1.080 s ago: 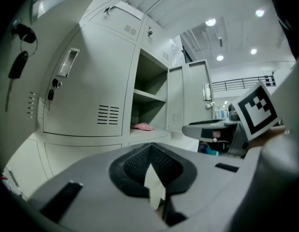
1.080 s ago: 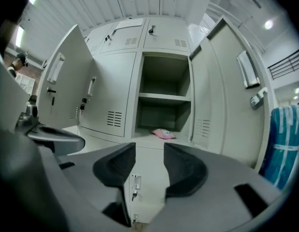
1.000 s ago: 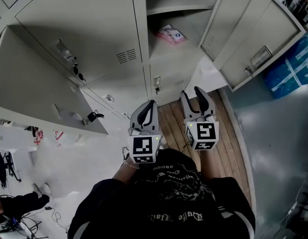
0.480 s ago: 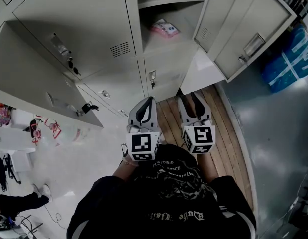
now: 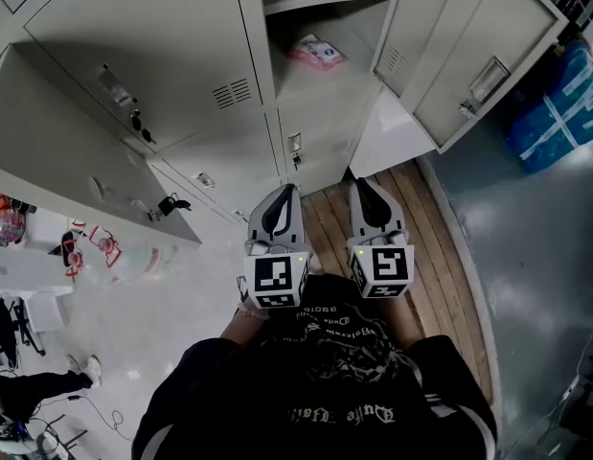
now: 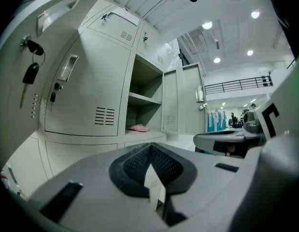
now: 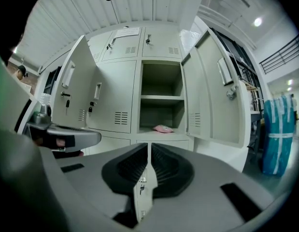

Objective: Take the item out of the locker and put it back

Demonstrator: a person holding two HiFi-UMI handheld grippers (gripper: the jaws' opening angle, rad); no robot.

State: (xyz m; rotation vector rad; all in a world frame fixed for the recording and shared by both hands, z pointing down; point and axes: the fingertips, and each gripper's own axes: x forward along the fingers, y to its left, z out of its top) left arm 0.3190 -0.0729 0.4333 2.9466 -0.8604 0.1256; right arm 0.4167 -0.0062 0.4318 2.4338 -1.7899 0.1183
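Head view looks steeply down from above; both gripper views face forward from low, sharing the open locker (image 5: 320,22).

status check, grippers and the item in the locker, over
Left hand-held gripper shut, empty. Right hand-held gripper closing, nothing between its jaws. Pink packet lying on open locker shelf, both grippers well short, path clear.

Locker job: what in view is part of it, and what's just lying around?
Job:
pink packet
open locker
its door
left hand-held gripper
right hand-held gripper, jaws closing, nothing between them

Lying about:
keys in the neighbouring door
blue wrapped bundle
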